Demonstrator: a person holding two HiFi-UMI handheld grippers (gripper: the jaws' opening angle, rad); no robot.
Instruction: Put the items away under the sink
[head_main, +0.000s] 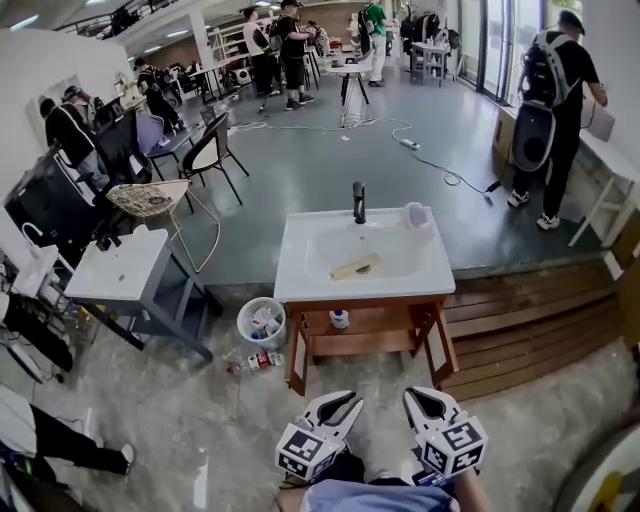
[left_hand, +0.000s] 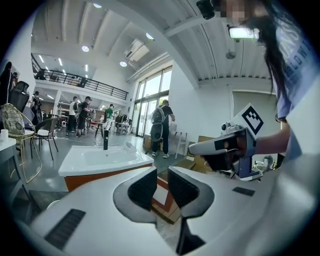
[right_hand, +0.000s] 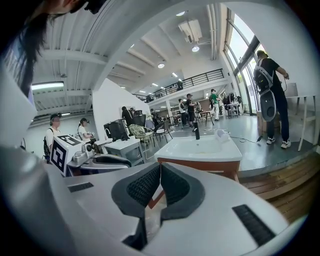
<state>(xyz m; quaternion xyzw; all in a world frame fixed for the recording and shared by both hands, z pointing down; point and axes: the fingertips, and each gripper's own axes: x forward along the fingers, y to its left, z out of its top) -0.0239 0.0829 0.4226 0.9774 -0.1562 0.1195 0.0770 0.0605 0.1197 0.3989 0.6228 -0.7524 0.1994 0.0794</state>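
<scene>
The white sink (head_main: 300, 280) sits on a wooden stand a few steps ahead of me. In its basin lies a flat tan scrubber (head_main: 355, 267). A white cup (head_main: 415, 215) stands by the black tap (head_main: 358, 200). On the shelf under the basin stands a small white bottle (head_main: 339, 319). Both grippers are low and close to me, well short of the sink. My left gripper (head_main: 338, 407) (left_hand: 162, 172) has a narrow gap between its pads and holds nothing. The pads of my right gripper (head_main: 422, 402) (right_hand: 160, 167) touch at the tips, empty.
A wire waste bin (head_main: 262, 322) stands left of the stand, with a plastic bottle (head_main: 255, 362) on the floor beside it. A grey table (head_main: 115, 270) is at the left, a wooden step platform (head_main: 530, 310) at the right. A person with a backpack (head_main: 555, 100) stands far right.
</scene>
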